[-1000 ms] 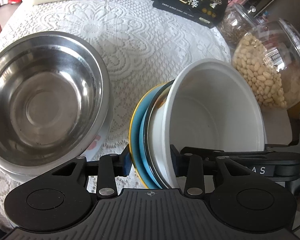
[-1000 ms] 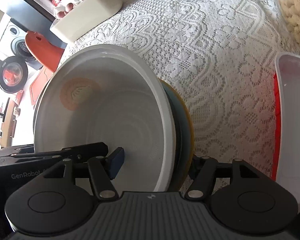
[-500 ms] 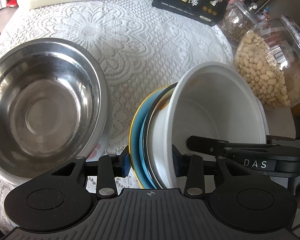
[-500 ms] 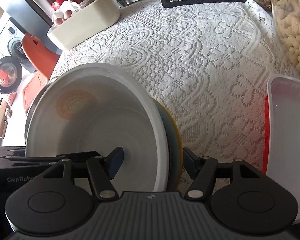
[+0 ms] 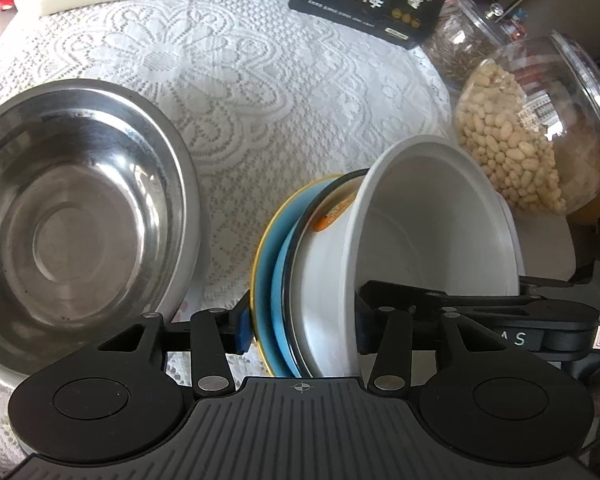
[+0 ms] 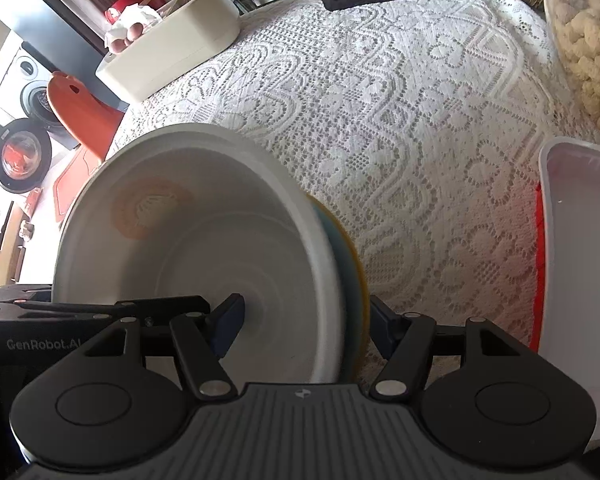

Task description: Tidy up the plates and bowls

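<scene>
White bowl (image 5: 432, 232) nested on blue plate (image 5: 278, 256); left gripper (image 5: 300, 328) jaws opening around them, right gripper (image 6: 300, 322) jaws clamp stack; steel bowl (image 5: 72, 208) unsorted.

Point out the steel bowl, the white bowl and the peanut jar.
steel bowl (image 5: 72, 224), left wrist view, inner bottom.
white bowl (image 5: 432, 224), left wrist view, inner wall.
peanut jar (image 5: 512, 148), left wrist view, glass side over the peanuts.

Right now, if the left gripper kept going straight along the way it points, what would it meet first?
The left gripper, its jaws opening, already straddles the tilted stack: white bowl nested in the blue plate. Straight on, it would likely meet their rims first.
</scene>
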Tool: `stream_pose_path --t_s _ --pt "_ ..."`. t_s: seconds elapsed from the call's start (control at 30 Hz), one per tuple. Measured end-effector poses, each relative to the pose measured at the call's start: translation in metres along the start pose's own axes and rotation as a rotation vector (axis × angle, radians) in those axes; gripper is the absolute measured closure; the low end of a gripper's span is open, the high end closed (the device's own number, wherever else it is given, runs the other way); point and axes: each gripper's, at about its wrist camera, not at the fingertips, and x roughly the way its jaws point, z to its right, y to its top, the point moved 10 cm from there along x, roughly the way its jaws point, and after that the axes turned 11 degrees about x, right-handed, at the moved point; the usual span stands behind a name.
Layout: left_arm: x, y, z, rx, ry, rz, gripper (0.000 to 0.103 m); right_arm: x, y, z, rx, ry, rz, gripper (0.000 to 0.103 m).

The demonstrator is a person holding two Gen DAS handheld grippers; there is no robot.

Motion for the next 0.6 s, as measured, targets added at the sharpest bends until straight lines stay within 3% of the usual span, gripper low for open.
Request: stream_pose_path --t_s 0.47,0.6 --pt "0.002 0.003 -0.003 -0.043 -0.027 -0.038 0.050 0.004 -0.003 -0.001 0.069 0.065 -0.054 0.040" --pt "-0.005 0.004 -0.007 -0.021 0.013 -0.036 0.050 0.010 -0.005 -0.009 0.089 0.099 -0.081 0.040"
